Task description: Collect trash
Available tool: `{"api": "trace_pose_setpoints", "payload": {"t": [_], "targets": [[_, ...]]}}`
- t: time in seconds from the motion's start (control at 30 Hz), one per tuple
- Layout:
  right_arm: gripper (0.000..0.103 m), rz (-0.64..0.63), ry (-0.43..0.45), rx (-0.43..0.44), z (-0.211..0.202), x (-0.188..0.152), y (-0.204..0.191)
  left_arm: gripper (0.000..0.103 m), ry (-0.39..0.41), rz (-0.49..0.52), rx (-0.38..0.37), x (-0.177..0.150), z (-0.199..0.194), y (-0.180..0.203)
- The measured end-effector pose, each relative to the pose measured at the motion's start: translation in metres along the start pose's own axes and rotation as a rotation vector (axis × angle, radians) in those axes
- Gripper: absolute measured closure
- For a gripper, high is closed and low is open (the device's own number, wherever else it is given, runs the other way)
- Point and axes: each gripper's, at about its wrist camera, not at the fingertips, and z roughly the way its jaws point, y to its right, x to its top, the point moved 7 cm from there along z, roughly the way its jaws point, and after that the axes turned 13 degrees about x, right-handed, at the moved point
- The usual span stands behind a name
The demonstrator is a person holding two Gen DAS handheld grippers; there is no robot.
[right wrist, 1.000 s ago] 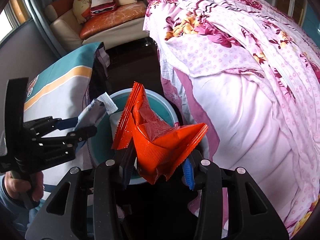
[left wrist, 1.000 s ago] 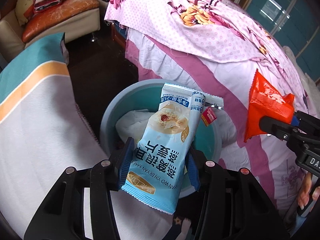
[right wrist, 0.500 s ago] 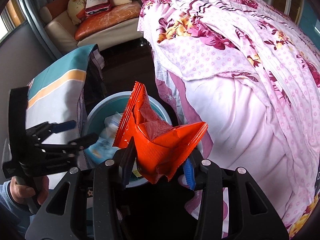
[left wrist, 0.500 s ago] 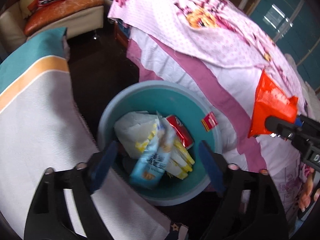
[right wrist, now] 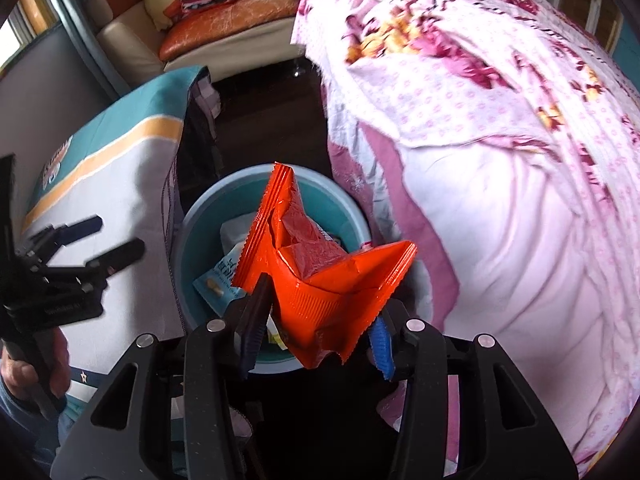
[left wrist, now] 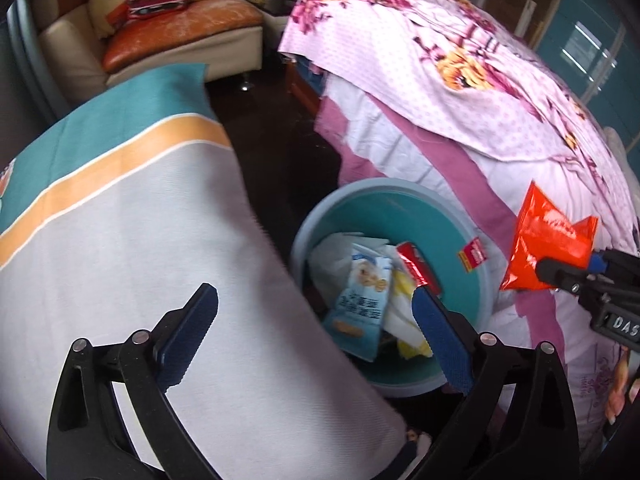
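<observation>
1. Two grippers are seen, one bin, and one orange wrapper. In the bin, one pale blue packet is counted, one red wrapper, some white paper and some yellow scraps; a small red label sits on the inner wall.
2. The left gripper is spread wide, its jaws opening, and nothing is held between them; it is placed over the striped cloth and the bin's near edge.
3. The right gripper is closed partway on the orange wrapper, which is pinched at its lower part and held above the bin, beside the floral bed.
4. The bin's near rim is covered by the left gripper's finger in the left view and by the orange wrapper in the right view. The print on the blue packet cannot be read. Only part of a hand is seen at the frame edge.
</observation>
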Motion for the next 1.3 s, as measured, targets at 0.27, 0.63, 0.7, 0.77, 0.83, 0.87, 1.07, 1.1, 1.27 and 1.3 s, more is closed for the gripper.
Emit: {"api": "trace_pose_setpoints", "payload": {"t": [0.27,0.63,0.7,0.77,0.83,0.87,1.07,1.1,1.27,1.3], "targets": [[0.059,-0.015,-0.046,0.005,0.026,0.000,-0.012,0.005,0.040,-0.033,0.024,-0.006,-0.018,-0.022],[0.052,-0.040,-0.110,0.003,0.052,0.001,-0.021,0.004,0.012,-0.082,0.019,-0.011,-0.012,-0.040],[0.043,-0.047,-0.115,0.002,0.055,0.002,-0.023,0.004,0.015,-0.085,0.023,-0.011,-0.013,-0.043],[0.035,-0.059,-0.117,-0.011,0.056,0.003,-0.025,0.004,0.013,-0.090,0.026,-0.012,-0.013,-0.045],[0.028,-0.061,-0.118,-0.020,0.057,0.003,-0.025,0.004,0.014,-0.096,0.027,-0.013,-0.014,-0.048],[0.027,-0.057,-0.118,-0.025,0.057,0.003,-0.025,0.004,0.014,-0.098,0.030,-0.013,-0.014,-0.048],[0.010,-0.045,-0.104,-0.043,0.040,-0.004,-0.025,0.004,0.014,-0.108,0.036,-0.015,-0.020,-0.054],[0.008,-0.047,-0.098,-0.046,0.036,-0.006,-0.027,0.004,0.014,-0.111,0.036,-0.016,-0.021,-0.055],[0.007,-0.083,-0.062,-0.058,0.013,-0.013,-0.045,0.004,0.027,-0.117,0.057,-0.021,-0.034,-0.061],[0.007,-0.096,-0.050,-0.067,0.009,-0.015,-0.050,0.004,0.033,-0.116,0.063,-0.023,-0.038,-0.063]]}}
